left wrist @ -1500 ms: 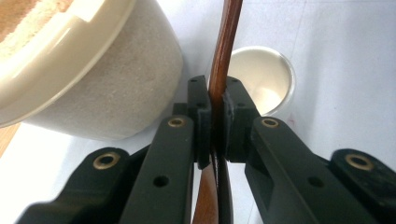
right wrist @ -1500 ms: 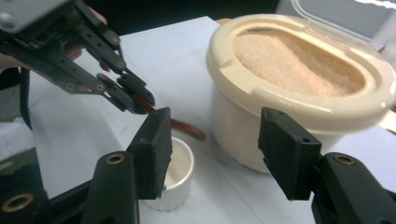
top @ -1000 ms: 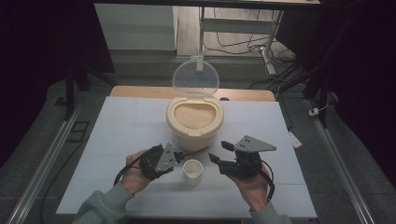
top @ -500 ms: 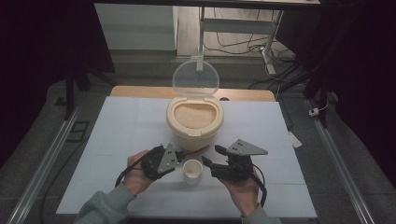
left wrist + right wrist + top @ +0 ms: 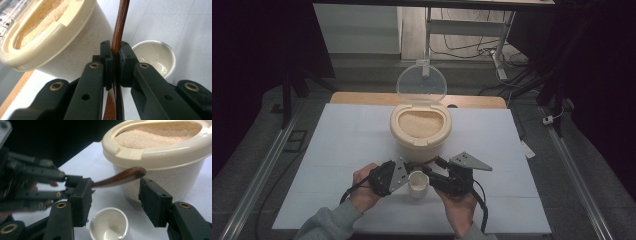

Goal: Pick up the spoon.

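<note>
A cream tub of rice (image 5: pixel 419 127) stands mid-table with its clear lid (image 5: pixel 422 82) tipped up behind it. A small white cup (image 5: pixel 417 184) sits empty in front of the tub. My left gripper (image 5: pixel 407 169) is shut on the handle of a brown wooden spoon (image 5: pixel 117 37), which reaches past the cup toward the tub wall. My right gripper (image 5: pixel 431 174) is just right of the cup. Its jaws have just been closing but still stand apart. In the right gripper view the cup (image 5: pixel 109 225) lies low between the pads (image 5: pixel 80 200), untouched, and the spoon's end (image 5: pixel 125 175) hangs beyond them.
The white table sheet (image 5: pixel 337 145) spreads wide to the left and right of the tub. Metal rails (image 5: pixel 267 170) run along both sides of the table. A white desk frame and cables (image 5: pixel 492 40) stand on the floor behind.
My right gripper has moved left and slightly down, up to the cup and the spoon, and its jaws have narrowed. The left gripper has held still with the spoon.
</note>
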A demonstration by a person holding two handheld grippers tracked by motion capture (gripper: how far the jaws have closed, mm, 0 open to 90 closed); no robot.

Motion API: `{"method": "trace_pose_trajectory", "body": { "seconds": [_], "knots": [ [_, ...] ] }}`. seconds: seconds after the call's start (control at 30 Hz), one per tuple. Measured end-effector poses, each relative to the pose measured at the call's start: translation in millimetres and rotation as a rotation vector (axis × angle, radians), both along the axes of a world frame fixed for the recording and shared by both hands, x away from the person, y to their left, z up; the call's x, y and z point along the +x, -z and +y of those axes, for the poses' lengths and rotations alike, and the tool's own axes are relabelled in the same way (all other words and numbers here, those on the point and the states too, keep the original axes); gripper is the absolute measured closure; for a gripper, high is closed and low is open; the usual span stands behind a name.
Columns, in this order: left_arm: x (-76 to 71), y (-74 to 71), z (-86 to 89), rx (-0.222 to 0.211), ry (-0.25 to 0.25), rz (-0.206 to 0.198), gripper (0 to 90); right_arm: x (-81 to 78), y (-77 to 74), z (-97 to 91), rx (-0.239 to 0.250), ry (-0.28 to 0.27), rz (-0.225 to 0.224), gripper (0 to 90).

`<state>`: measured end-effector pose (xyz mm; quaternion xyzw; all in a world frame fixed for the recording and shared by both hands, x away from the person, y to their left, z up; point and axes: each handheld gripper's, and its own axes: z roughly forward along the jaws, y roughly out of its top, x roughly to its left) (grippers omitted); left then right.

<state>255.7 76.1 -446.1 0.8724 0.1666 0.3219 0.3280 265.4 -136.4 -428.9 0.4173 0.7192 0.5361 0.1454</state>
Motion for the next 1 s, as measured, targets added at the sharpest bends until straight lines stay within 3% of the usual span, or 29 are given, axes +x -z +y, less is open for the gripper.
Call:
{"method": "trace_pose_trajectory", "body": {
  "seconds": [0.17, 0.3, 0.37, 0.7, 0.77, 0.83, 0.9, 0.97, 1.0],
  "knots": [
    [-5.2, 3.2, -8.0, 0.036, -0.030, -0.059, 82.8, 0.9, 2.0, 5.3, 0.042, 0.041, 0.011, 51.4],
    [-12.0, 6.0, -13.5, 0.067, -0.051, -0.141, 81.8, 3.4, 2.2, 2.5, 0.132, 0.062, 0.022, 56.4],
    [-16.5, 7.4, -18.7, 0.070, -0.053, -0.173, 80.6, 4.2, 1.3, 0.9, 0.145, 0.074, 0.009, 59.3],
    [-16.5, 6.0, -17.7, 0.065, -0.038, -0.166, 77.7, 5.7, -0.9, -4.0, 0.197, 0.003, 0.014, 75.7],
    [-15.5, 4.8, -15.8, 0.047, -0.031, -0.154, 77.6, 6.0, -2.0, -5.5, 0.234, -0.043, 0.017, 81.4],
    [-15.7, 4.0, -15.1, 0.050, -0.027, -0.152, 77.2, 5.7, -2.9, -5.1, 0.241, -0.059, 0.017, 82.8],
    [-16.1, 2.5, -13.6, 0.038, -0.020, -0.153, 76.6, 2.9, -6.4, -3.5, 0.220, -0.078, -0.021, 83.2],
    [-15.6, -0.1, -11.5, 0.013, -0.009, -0.138, 76.2, 2.8, -7.6, -4.0, 0.223, -0.086, -0.024, 83.3],
    [-15.1, -1.3, -10.3, -0.002, -0.003, -0.125, 71.2, 3.1, -10.0, -5.7, 0.222, -0.096, -0.033, 83.4]
  ]
}}
